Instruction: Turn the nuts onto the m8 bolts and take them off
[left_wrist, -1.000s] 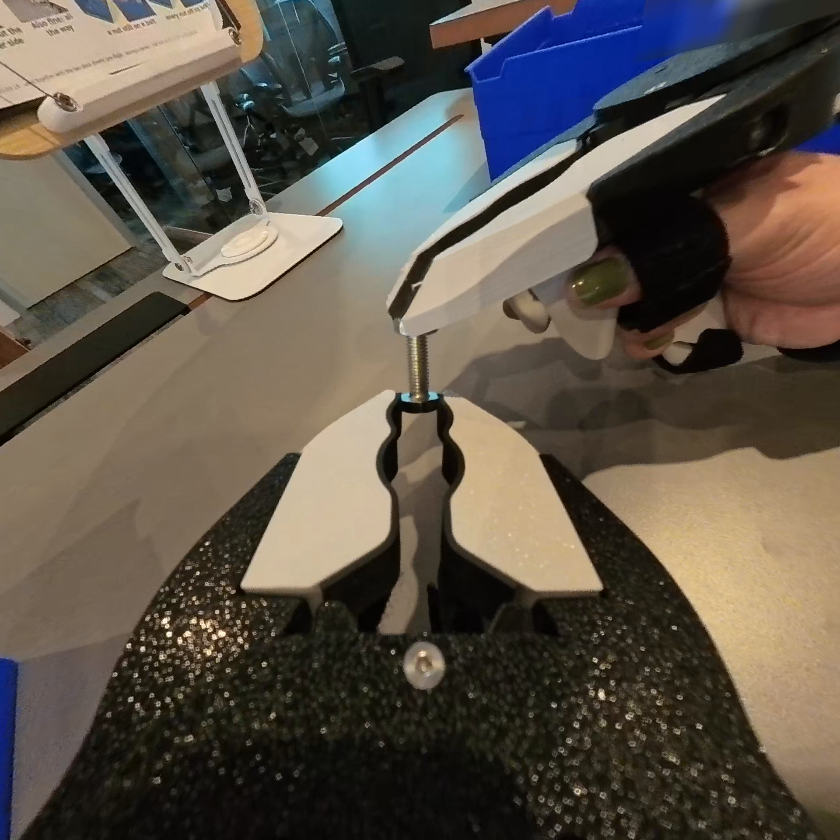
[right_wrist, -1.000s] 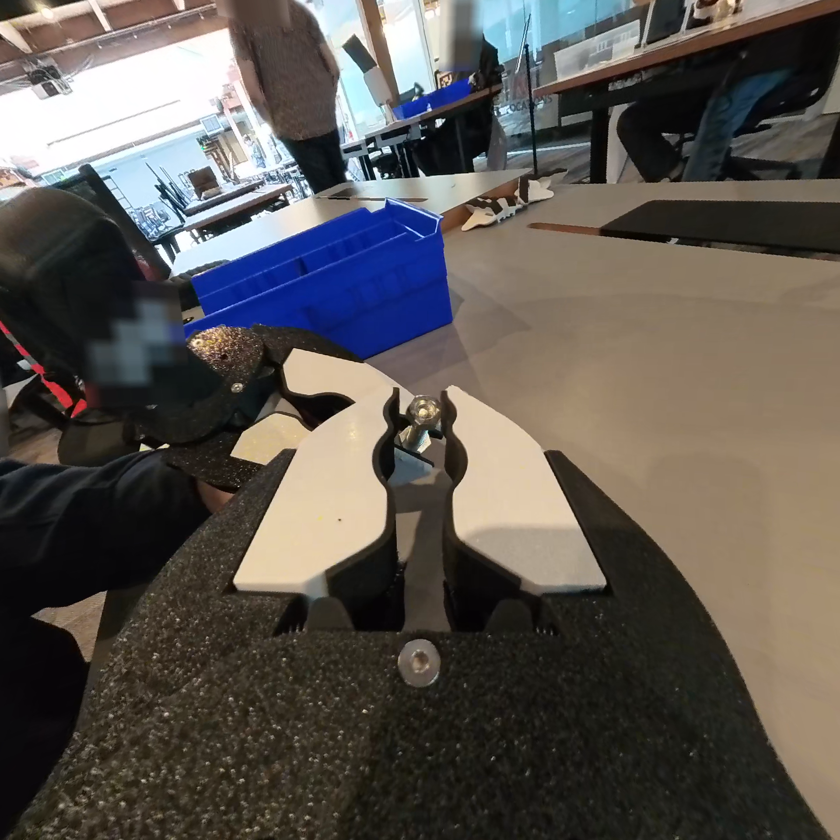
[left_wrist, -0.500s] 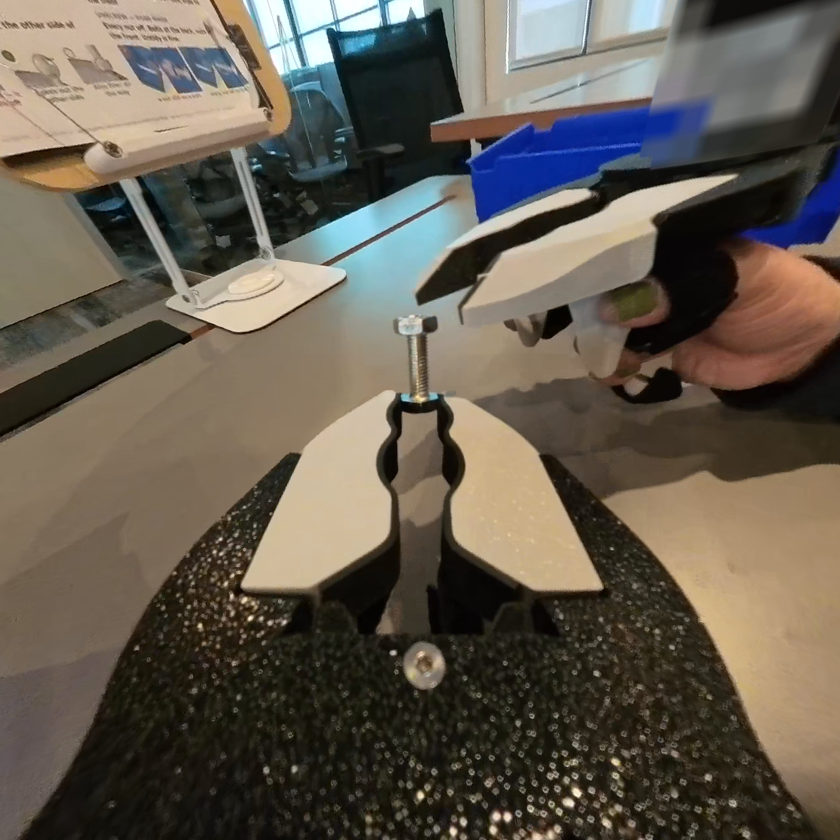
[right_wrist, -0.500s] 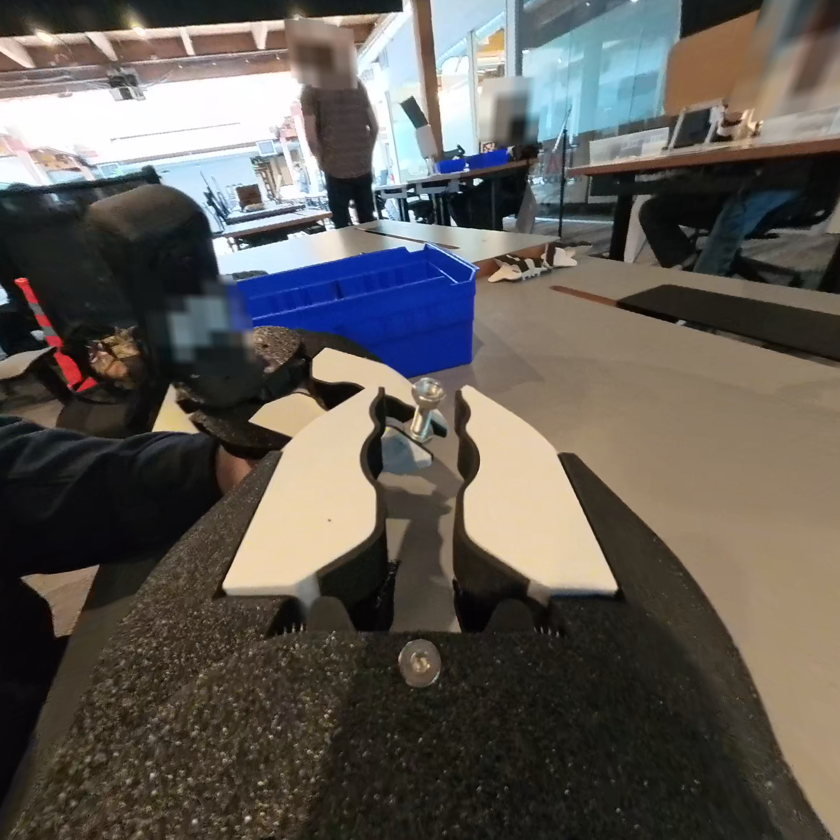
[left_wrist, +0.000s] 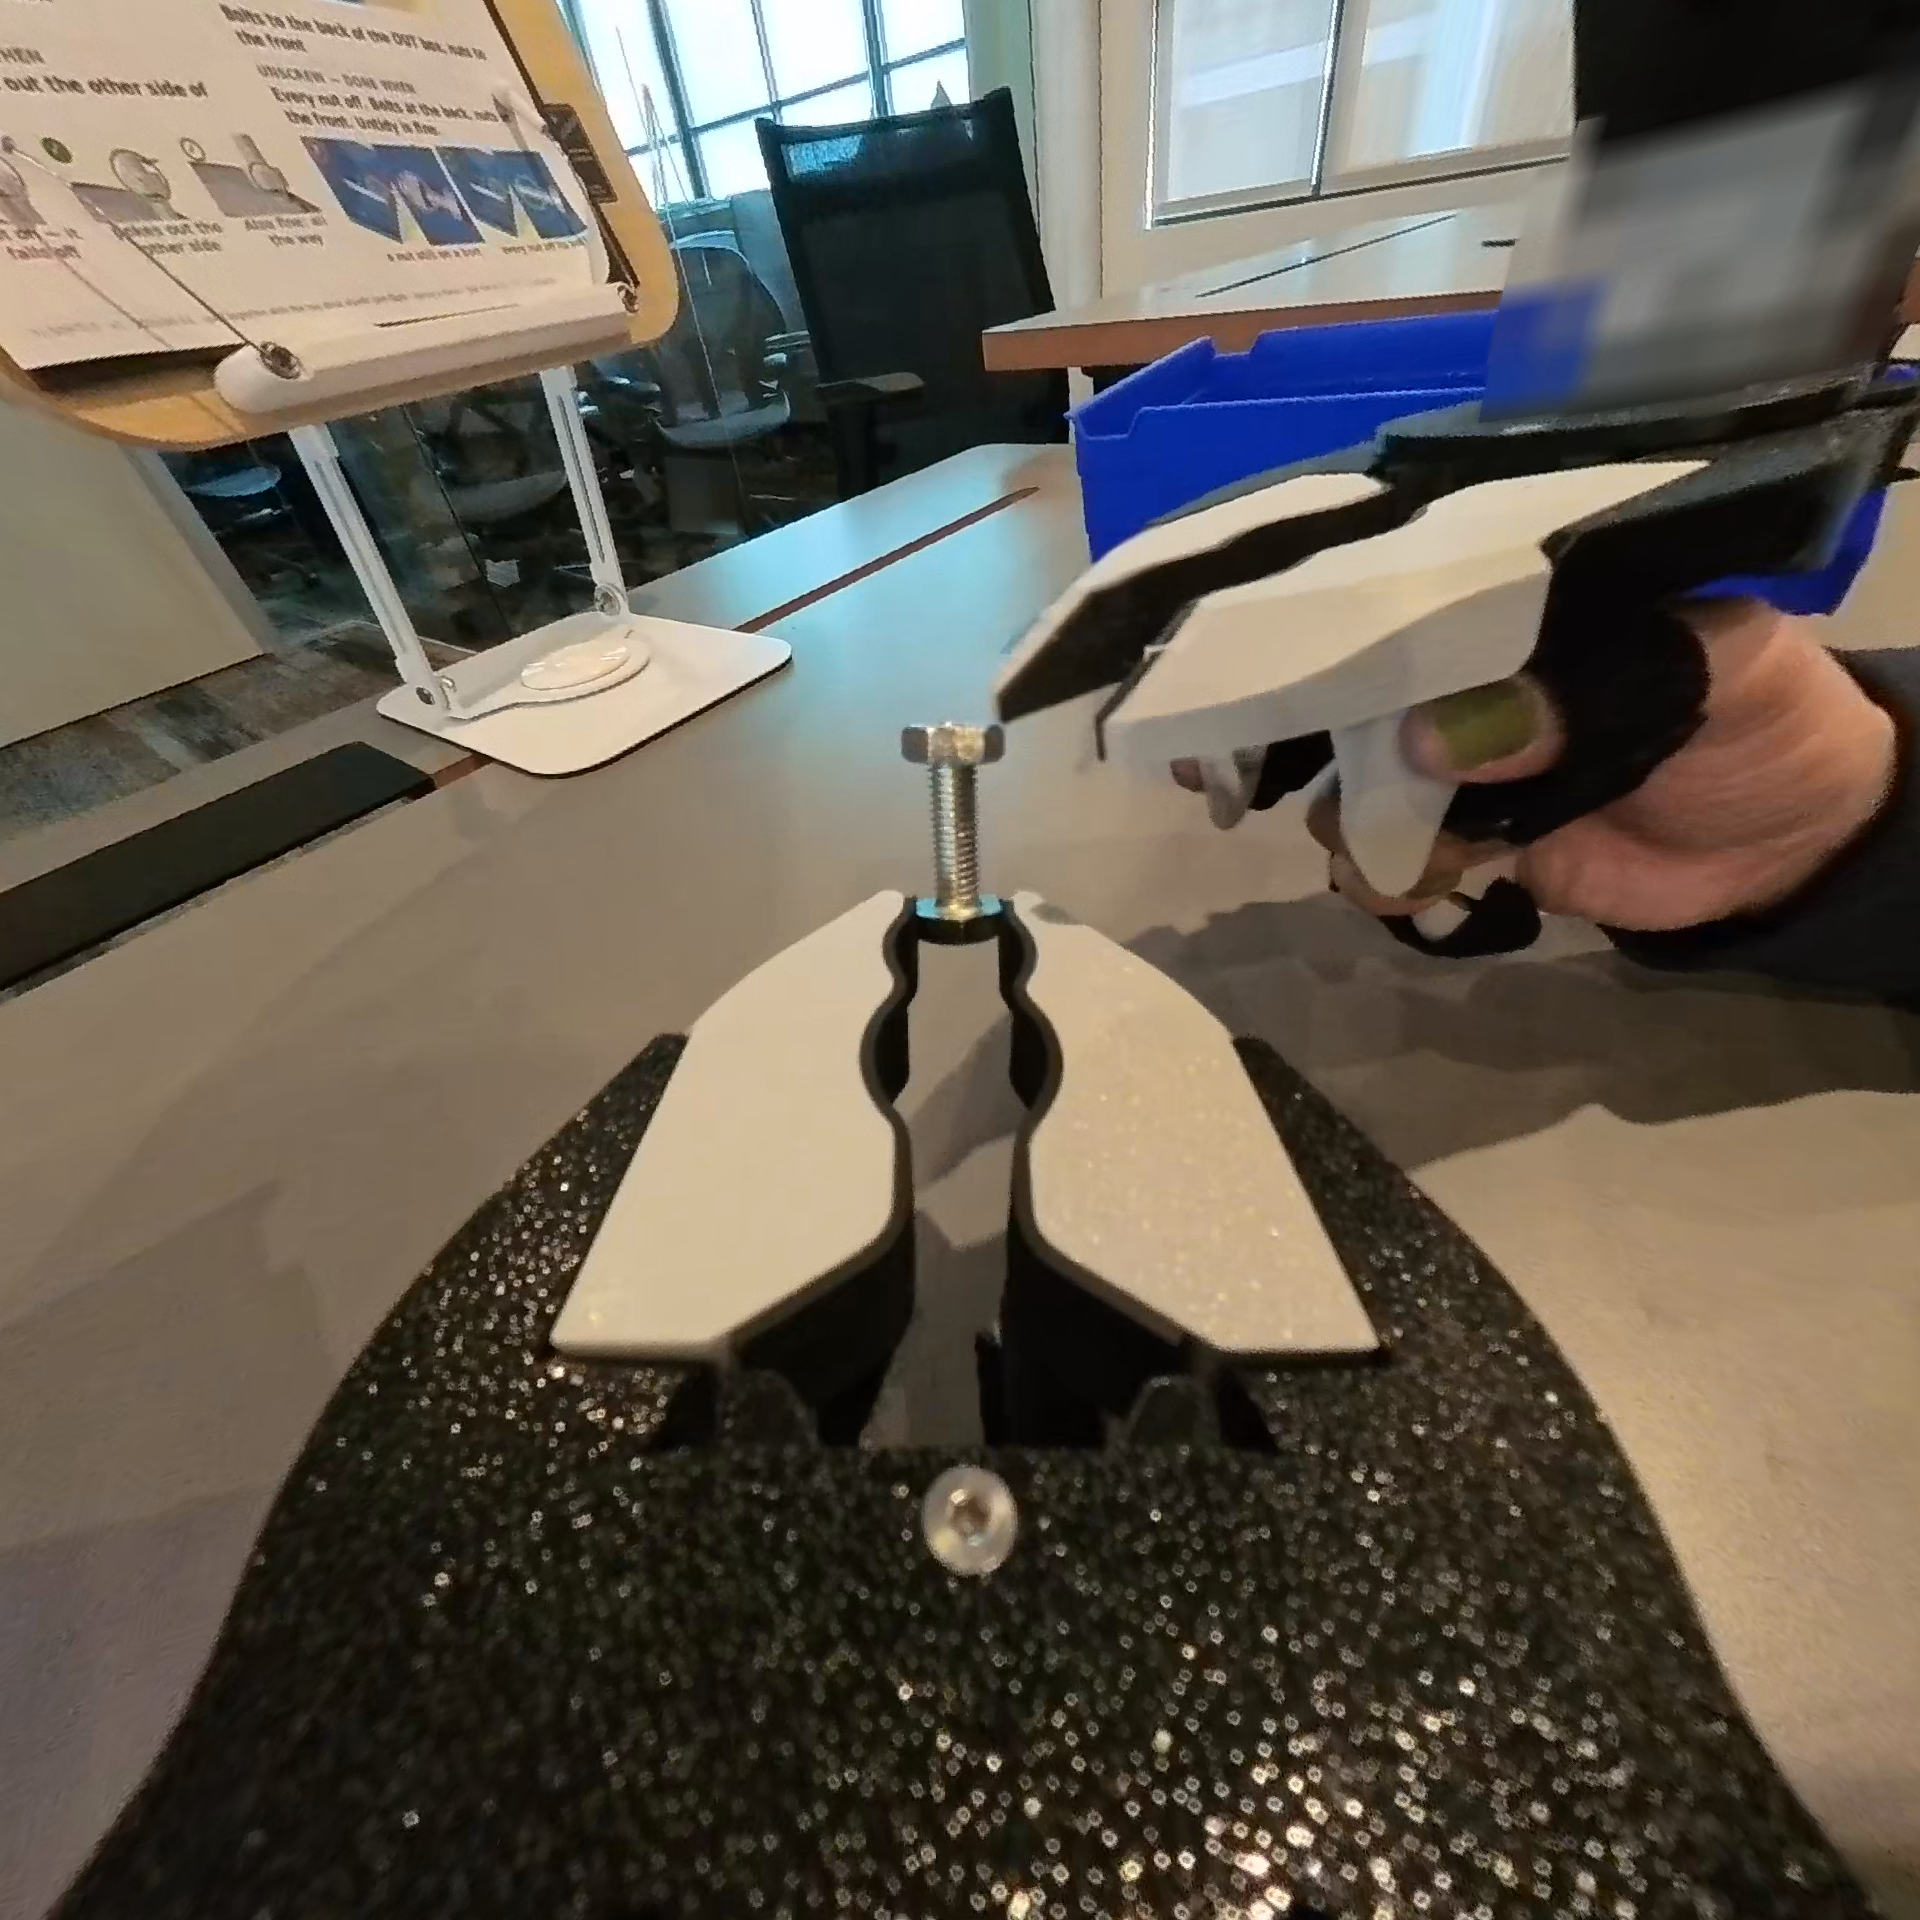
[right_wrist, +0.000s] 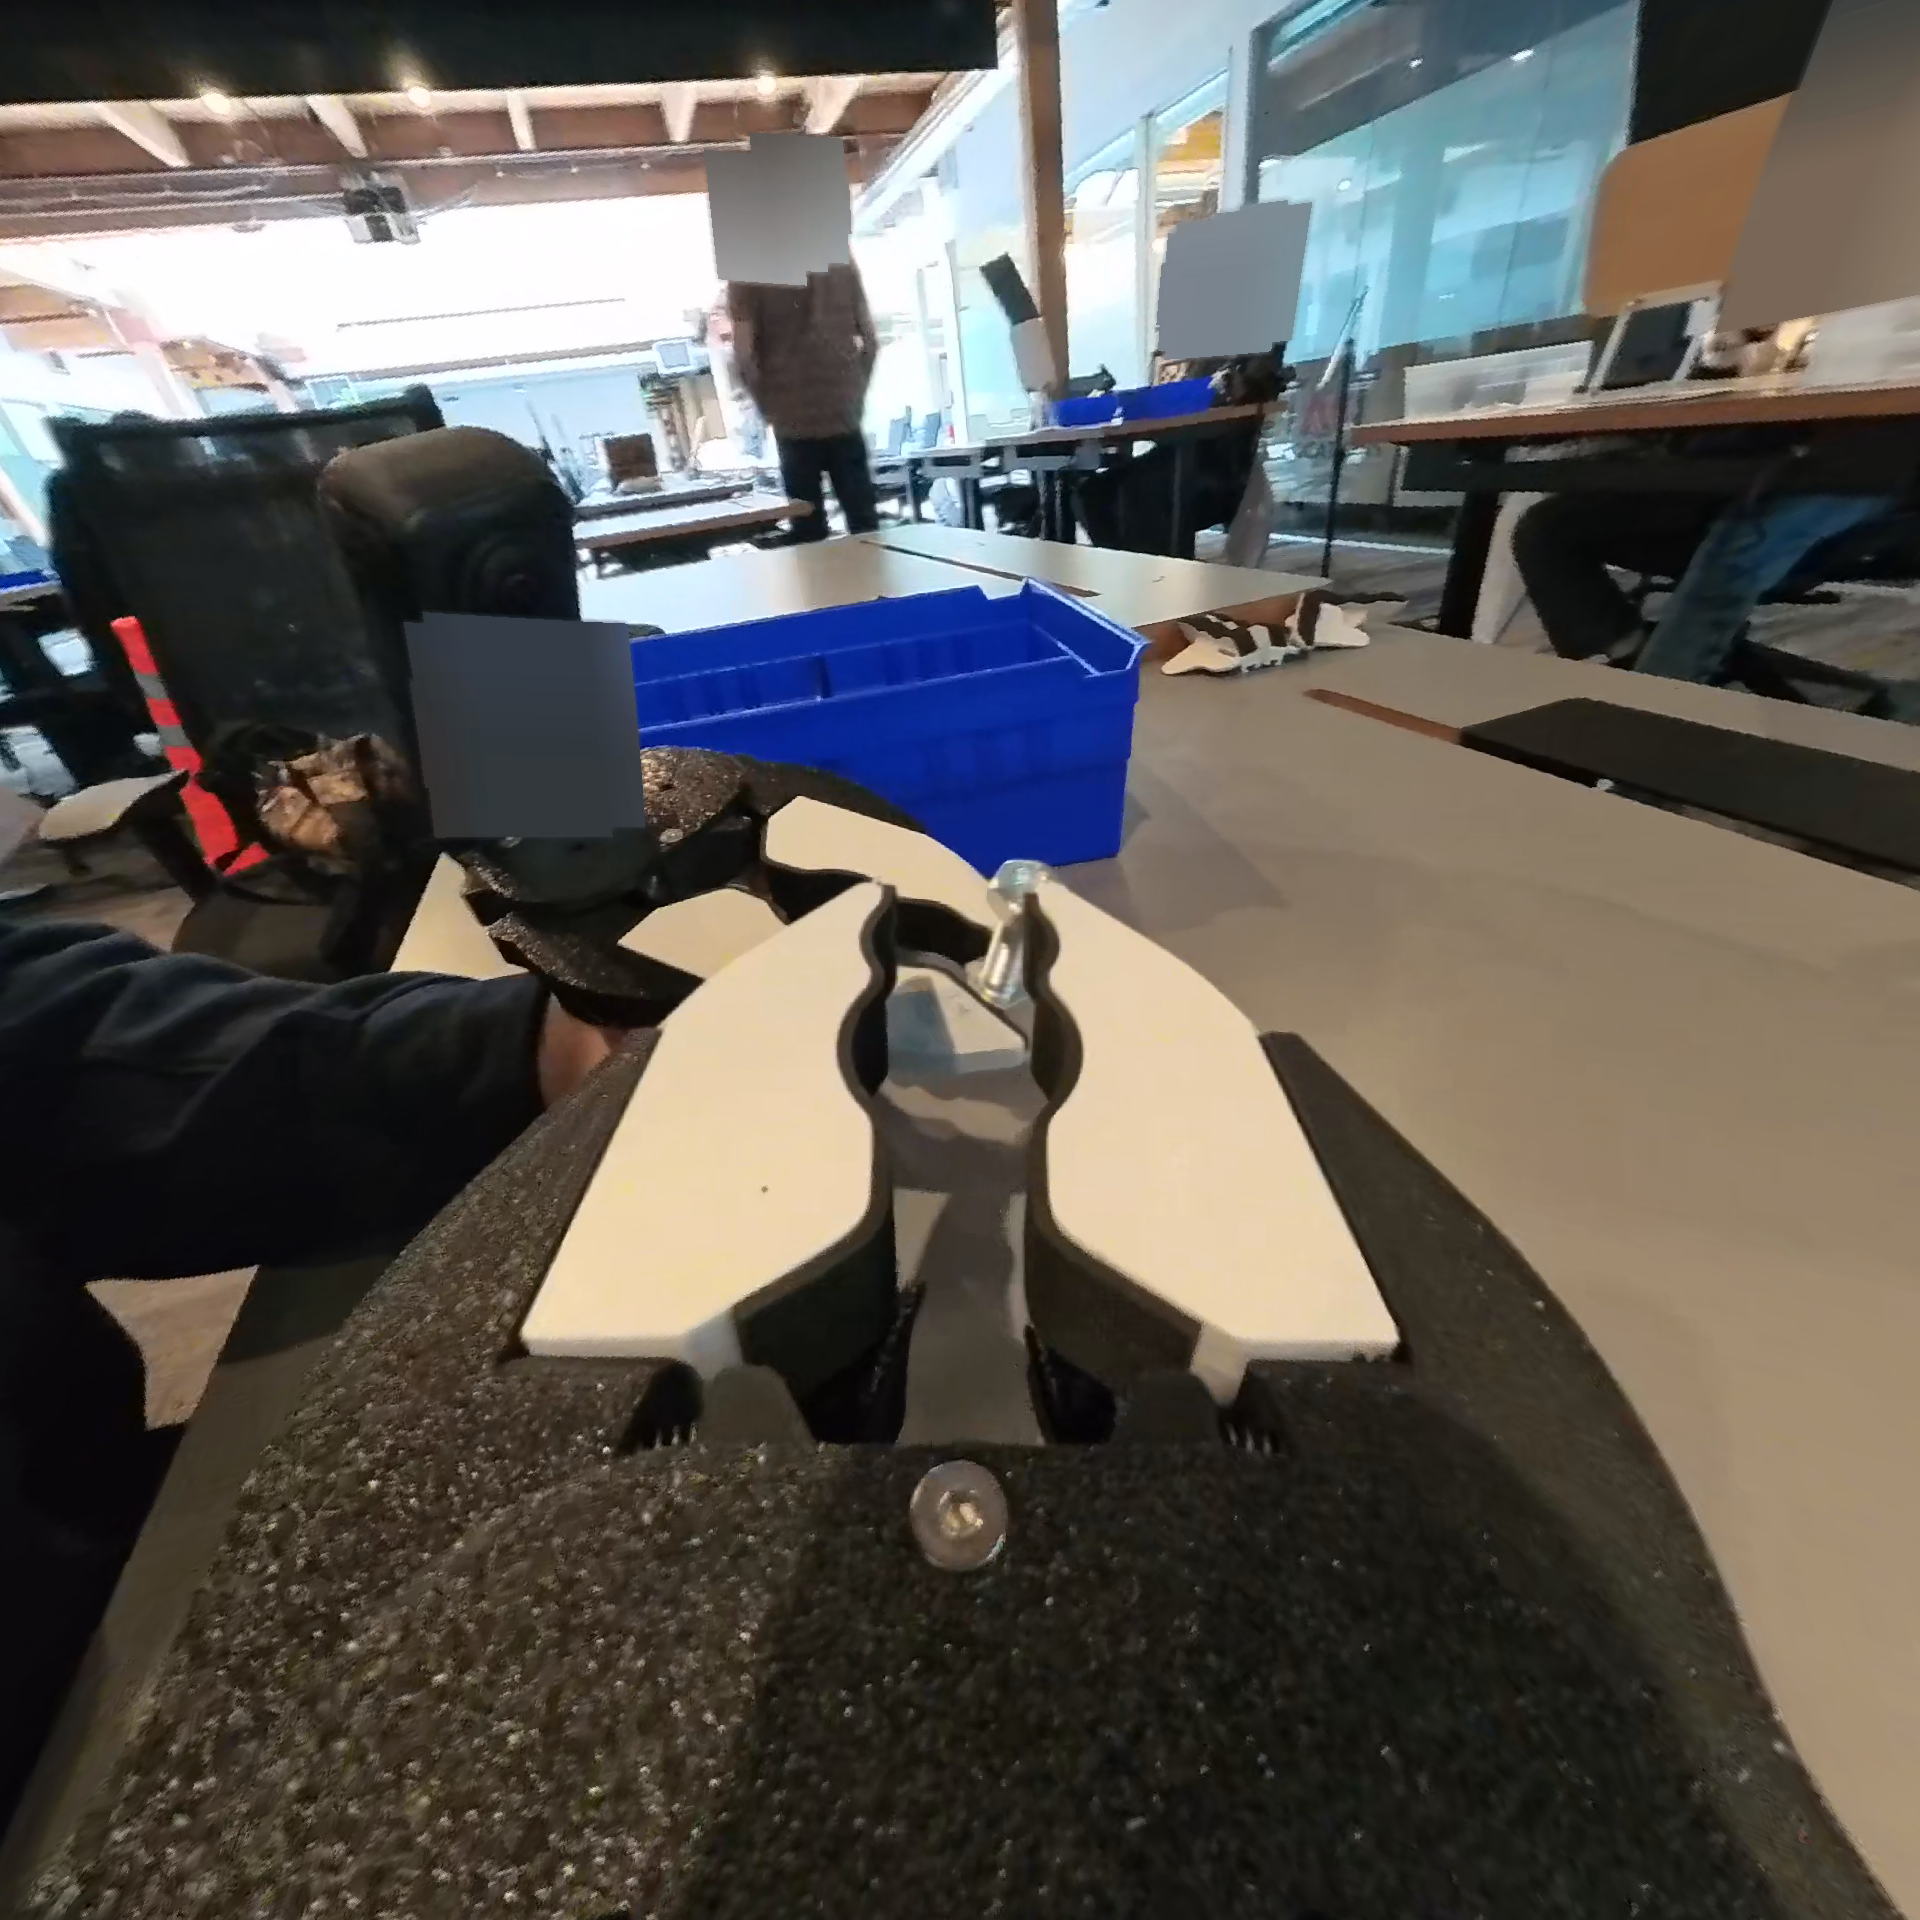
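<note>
My left gripper (left_wrist: 956, 906) is shut on a silver nut (left_wrist: 954, 914) at its fingertips. A silver bolt (left_wrist: 954, 831) stands upright in the nut, with its hex head on top. My right gripper (left_wrist: 1060, 696) is open and holds nothing; it comes in from the right with its tips just beside the bolt head. In the right wrist view the bolt (right_wrist: 1010, 940) shows between the open right gripper's (right_wrist: 966, 904) fingers, close to the right finger, and neither pad presses on it. One of the left gripper's fingers (right_wrist: 842, 847) shows behind it.
A blue bin (right_wrist: 935, 727) stands on the grey table (right_wrist: 1455, 1039) behind the grippers. A white document stand (left_wrist: 582, 675) is at the far left. Black mats (right_wrist: 1714, 769) lie on the table. A person (right_wrist: 810, 416) stands far off. There is about 4 cm between the tips of the two grippers.
My right gripper, shut on the bolt head a second ago, opened and drew back to the right; its tips now hover beside the head again. My left gripper kept hold of the nut.
</note>
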